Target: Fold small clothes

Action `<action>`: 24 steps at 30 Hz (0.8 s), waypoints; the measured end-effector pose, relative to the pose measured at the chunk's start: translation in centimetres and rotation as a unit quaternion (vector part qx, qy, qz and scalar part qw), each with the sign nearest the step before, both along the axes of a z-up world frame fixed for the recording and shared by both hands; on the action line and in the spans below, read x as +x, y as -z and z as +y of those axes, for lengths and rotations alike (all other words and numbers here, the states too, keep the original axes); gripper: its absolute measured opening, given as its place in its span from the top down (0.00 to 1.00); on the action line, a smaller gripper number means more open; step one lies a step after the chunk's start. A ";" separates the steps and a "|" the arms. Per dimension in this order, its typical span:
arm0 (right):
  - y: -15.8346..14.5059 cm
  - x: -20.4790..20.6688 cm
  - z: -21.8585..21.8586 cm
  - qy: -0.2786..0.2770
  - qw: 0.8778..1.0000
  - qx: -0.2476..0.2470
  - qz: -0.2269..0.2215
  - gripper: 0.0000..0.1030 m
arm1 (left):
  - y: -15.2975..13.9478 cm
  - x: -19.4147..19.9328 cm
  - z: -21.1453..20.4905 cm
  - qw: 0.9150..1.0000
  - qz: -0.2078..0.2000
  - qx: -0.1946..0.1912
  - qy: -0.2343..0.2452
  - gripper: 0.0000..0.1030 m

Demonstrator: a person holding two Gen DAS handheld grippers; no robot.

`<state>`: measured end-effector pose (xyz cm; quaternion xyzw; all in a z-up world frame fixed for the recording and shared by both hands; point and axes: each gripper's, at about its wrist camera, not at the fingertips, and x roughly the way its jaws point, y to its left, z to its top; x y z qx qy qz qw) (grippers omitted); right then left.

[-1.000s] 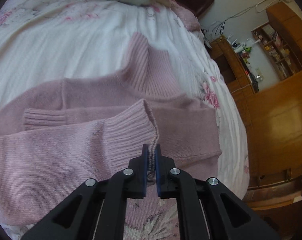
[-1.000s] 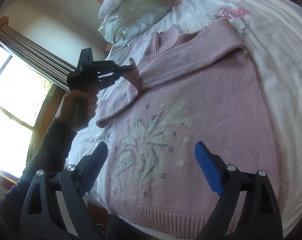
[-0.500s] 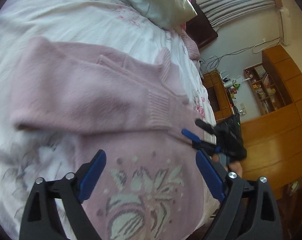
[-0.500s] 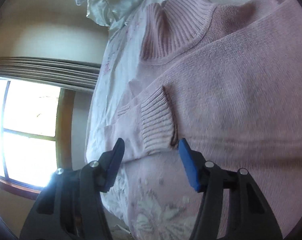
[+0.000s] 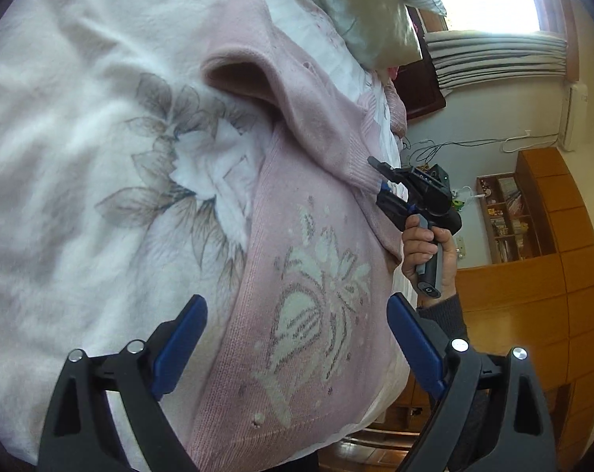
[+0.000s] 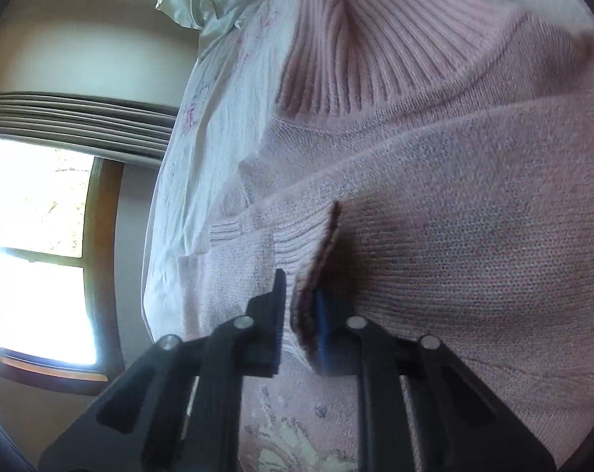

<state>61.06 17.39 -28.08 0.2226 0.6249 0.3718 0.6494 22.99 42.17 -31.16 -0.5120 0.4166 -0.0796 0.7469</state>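
The right hand-held gripper (image 6: pixel 298 314) pinches the ribbed cuff (image 6: pixel 304 251) of 1 sleeve, folded across the pink sweater (image 5: pixel 316 314) on the bed (image 5: pixel 80 157); the sleeve runs straight ahead of it, while the left hand-held gripper (image 5: pixel 297 338) hovers open, farther back over the hem

A second earlier the left gripper (image 5: pixel 297 338) had pinched the ribbed sleeve cuff (image 6: pixel 300 259); it let go, its jaws spread wide, and it drew back above the pink sweater (image 5: pixel 320 236), over the flower pattern (image 5: pixel 316 306). The right gripper (image 6: pixel 298 322), which had hung wide apart over the sweater's front, moved in toward the collar end and narrowed its jaws around that same cuff (apparently gripping it, though the blurred close view leaves the contact uncertain).
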 end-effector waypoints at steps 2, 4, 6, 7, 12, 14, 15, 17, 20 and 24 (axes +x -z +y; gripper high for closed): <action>-2.3 -0.1 -0.2 0.001 1.000 -0.003 -0.020 0.95 | 0.1 -0.5 -0.1 1.000 0.003 0.000 -0.002 0.10; -4.9 -0.3 -0.5 -0.001 0.999 -0.006 -0.048 0.95 | -0.1 -0.8 -0.4 1.000 0.002 0.002 0.000 0.10; -7.6 -0.4 -1.2 -0.001 0.997 -0.009 -0.074 0.95 | -0.5 -1.3 -0.7 1.000 -0.002 0.006 0.001 0.10; -8.9 -0.3 -1.8 0.002 0.996 -0.012 -0.085 0.95 | -0.6 -1.6 -0.8 1.000 -0.004 0.006 -0.001 0.10; -14.2 0.5 -6.5 0.040 0.990 -0.020 -0.133 0.95 | -1.6 -2.3 -1.4 1.000 -0.009 0.007 -0.002 0.10; -15.4 0.7 -9.0 0.055 0.988 -0.025 -0.144 0.95 | -2.0 -2.5 -1.7 1.000 -0.012 0.010 0.000 0.10; -15.8 0.9 -10.5 0.064 0.986 -0.030 -0.151 0.95 | -2.1 -2.6 -1.8 1.000 -0.012 0.013 0.001 0.10; -16.1 1.4 -12.8 0.082 0.984 -0.036 -0.154 0.95 | -2.2 -2.6 -2.0 1.000 -0.011 0.014 0.003 0.10; -15.5 1.9 -15.8 0.103 0.982 -0.047 -0.152 0.95 | -2.3 -2.6 -2.4 1.000 -0.010 0.017 0.005 0.10; -13.7 2.2 -19.2 0.127 0.980 -0.052 -0.141 0.95 | -2.5 -2.4 -2.9 1.000 -0.008 0.018 0.007 0.10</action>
